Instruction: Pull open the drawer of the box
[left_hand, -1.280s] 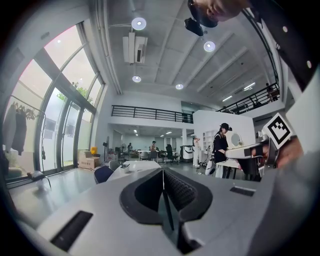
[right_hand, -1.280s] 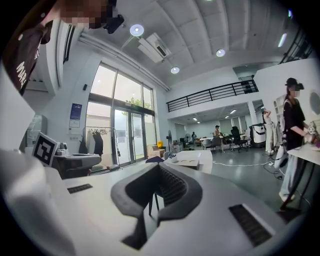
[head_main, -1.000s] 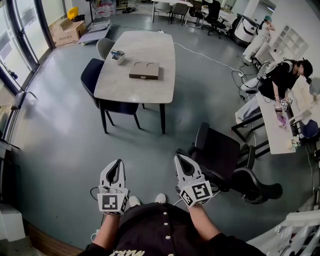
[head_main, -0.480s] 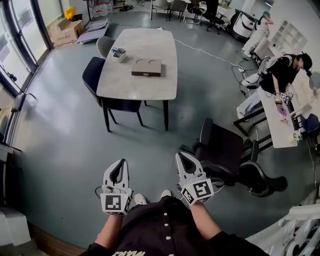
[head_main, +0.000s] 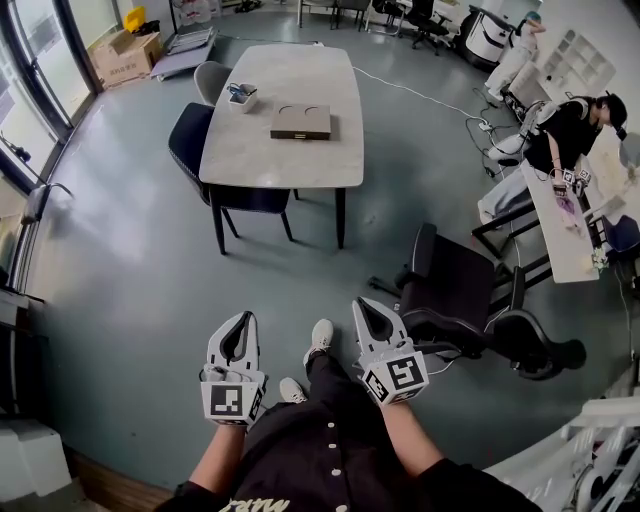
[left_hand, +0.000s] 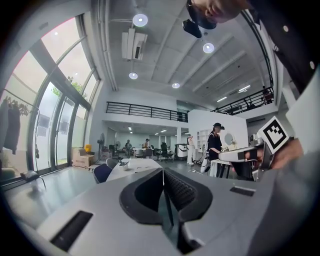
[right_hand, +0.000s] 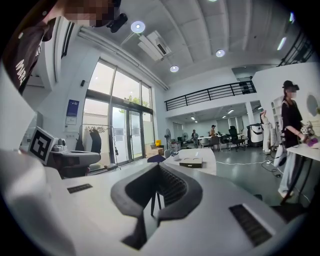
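Table, long and pale-topped, serves as my landmark on the grey floor. Box, flat and brown with two round recesses in its lid, lies on the table top near the middle, nearer the far end. At this range I cannot judge its drawer for certain, though the sides look flush.

A small tray of odds and ends sits towards the table's far left corner, apart from the box. A dark chair is tucked against the table's left edge, and a grey chair stands beyond it along the same edge. A black office chair stands right of the table and nearer to me.

Left gripper and right gripper are held low, well short of the table's near end. They are side by side over my shoes, tips pointing towards the table.

In the left gripper view I see the jaws closed tip to tip with nothing between them. The right gripper view shows the same: pads meeting, empty, the box far beyond them on the table.

A person bends over a separate desk far to the table's right.
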